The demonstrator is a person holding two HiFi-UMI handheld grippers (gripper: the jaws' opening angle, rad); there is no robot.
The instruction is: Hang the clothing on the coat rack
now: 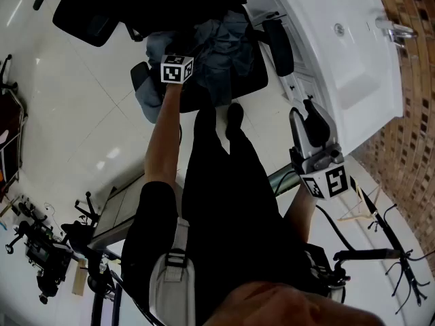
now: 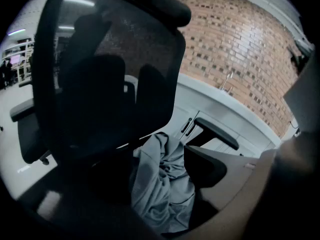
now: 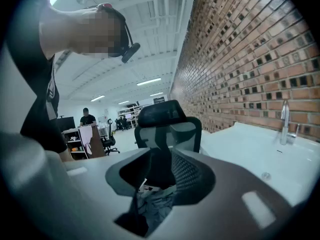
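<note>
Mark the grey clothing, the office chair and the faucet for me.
grey clothing point(image 2: 162, 184), left gripper view, middle of the crumpled heap.
office chair point(image 2: 110, 74), left gripper view, mesh backrest.
faucet point(image 3: 284, 124), right gripper view, upright stem.

We wear a black short-sleeved top, black trousers and black shoes. A light grey strap with a grey buckle runs down at our waist. A dark head mount sits on our head. Our left gripper has dark jaws and a left cube printed with black-and-white square markers. Our right gripper has a silver-grey body, black ribbed jaws and a right cube with the same markers.
</note>
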